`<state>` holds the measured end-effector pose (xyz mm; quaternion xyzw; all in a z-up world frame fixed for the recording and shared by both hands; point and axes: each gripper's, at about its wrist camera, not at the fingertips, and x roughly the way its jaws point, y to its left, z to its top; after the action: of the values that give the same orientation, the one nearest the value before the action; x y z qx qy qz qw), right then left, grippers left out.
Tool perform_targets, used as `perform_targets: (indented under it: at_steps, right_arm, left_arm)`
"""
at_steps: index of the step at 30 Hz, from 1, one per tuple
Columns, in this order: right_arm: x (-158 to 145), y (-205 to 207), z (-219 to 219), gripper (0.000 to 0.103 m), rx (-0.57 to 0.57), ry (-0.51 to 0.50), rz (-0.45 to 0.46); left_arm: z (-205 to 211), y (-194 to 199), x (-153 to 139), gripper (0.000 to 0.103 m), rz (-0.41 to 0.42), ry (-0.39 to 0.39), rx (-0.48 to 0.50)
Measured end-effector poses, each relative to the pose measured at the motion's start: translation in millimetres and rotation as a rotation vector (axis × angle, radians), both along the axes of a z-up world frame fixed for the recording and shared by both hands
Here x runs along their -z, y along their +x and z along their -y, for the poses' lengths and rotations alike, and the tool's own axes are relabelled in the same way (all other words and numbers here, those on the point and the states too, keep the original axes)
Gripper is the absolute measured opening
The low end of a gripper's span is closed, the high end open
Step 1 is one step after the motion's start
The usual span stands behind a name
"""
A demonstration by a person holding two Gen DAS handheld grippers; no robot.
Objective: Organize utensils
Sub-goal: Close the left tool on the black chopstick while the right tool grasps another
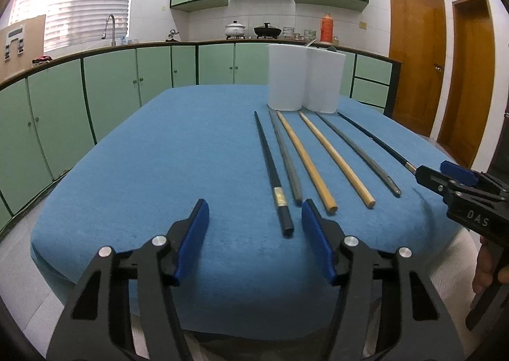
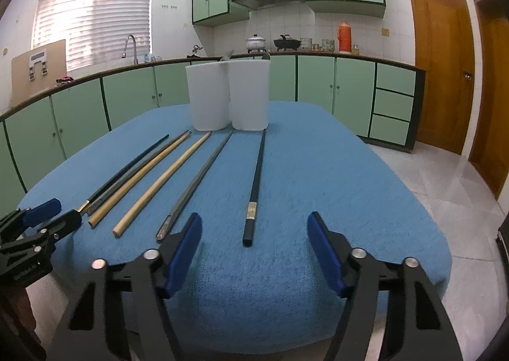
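Left gripper (image 1: 255,227): jaws apart, holding nothing, near end of the left black chopstick (image 1: 273,175) just ahead between them. Right gripper (image 2: 254,245): likewise released, straddling the other black chopstick (image 2: 255,186). Six chopsticks lie side by side on the blue cloth (image 1: 159,170), before two white holders (image 1: 304,78). Step: approach for pickup. Next: lower, centre the stick, close.

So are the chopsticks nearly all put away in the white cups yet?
Hardly started with these. Something already pokes out of the white cups, so a few utensils may be in. Nothing is in hand: the left gripper and right gripper are both open, each lined up near a black chopstick. All six chopsticks lie on the blue cloth, including the two wooden ones and the grey pair.
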<state>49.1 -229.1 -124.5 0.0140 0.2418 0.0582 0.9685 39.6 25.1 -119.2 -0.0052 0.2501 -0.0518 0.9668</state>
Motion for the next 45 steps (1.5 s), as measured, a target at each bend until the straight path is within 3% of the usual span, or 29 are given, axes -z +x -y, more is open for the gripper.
perform_targets:
  at_steps: [12,19,25,31,39,45]
  right_arm:
    - [6,4,-3,0.045,0.010,-0.008,0.004]
    - [11,2,-7,0.039,0.020,-0.020,0.033]
    - [15,2,-7,0.024,0.037,-0.024,0.063]
    - [16,1,-4,0.007,0.048,-0.022,0.073]
    - [10,2,1,0.007,0.040,-0.009,0.053]
    - [-11,-3,5,0.007,0.034,-0.013,0.082]
  left_arm:
    - [4,-1,3,0.037,0.010,-0.018,-0.005]
    - [9,-2,3,0.027,0.015,-0.019,-0.005]
    - [13,-3,4,0.025,0.023,-0.015,-0.021]
    - [19,-4,4,0.010,0.028,-0.014,-0.010]
    - [19,-4,-1,0.007,0.019,-0.024,-0.009]
    - [20,-11,-22,0.006,0.067,0.006,-0.007]
